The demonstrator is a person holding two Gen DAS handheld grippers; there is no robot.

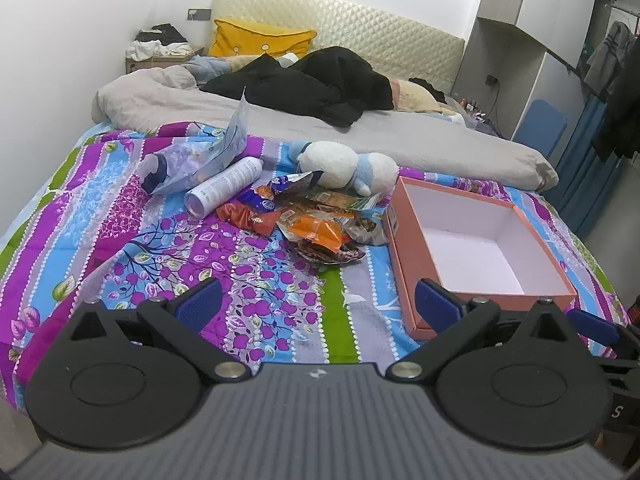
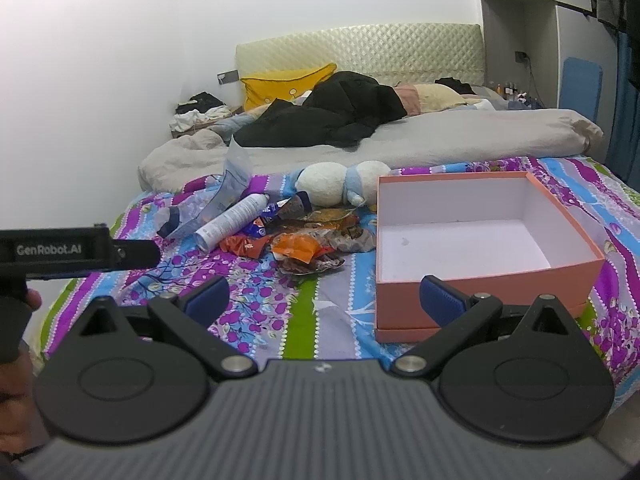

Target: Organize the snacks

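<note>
Two grippers, left (image 1: 318,306) and right (image 2: 324,298), jaws apart, empty | snacks (image 2: 304,240) piled on quilt (image 2: 276,304), just left of empty box (image 2: 476,284) | step, I judge: nothing picked yet | next: I reach a wrapper, clamp, carry to box.

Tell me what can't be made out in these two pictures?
- Snack pile: how many packets, and their labels; they overlap and the print is too small in both views.
- White can: its text, too small.
- Box: its near inside floor, hidden by its front wall in the right view.
- Plush toy: its face, turned away.
- Clear bag: its contents, blurred by the crumpled plastic.
</note>
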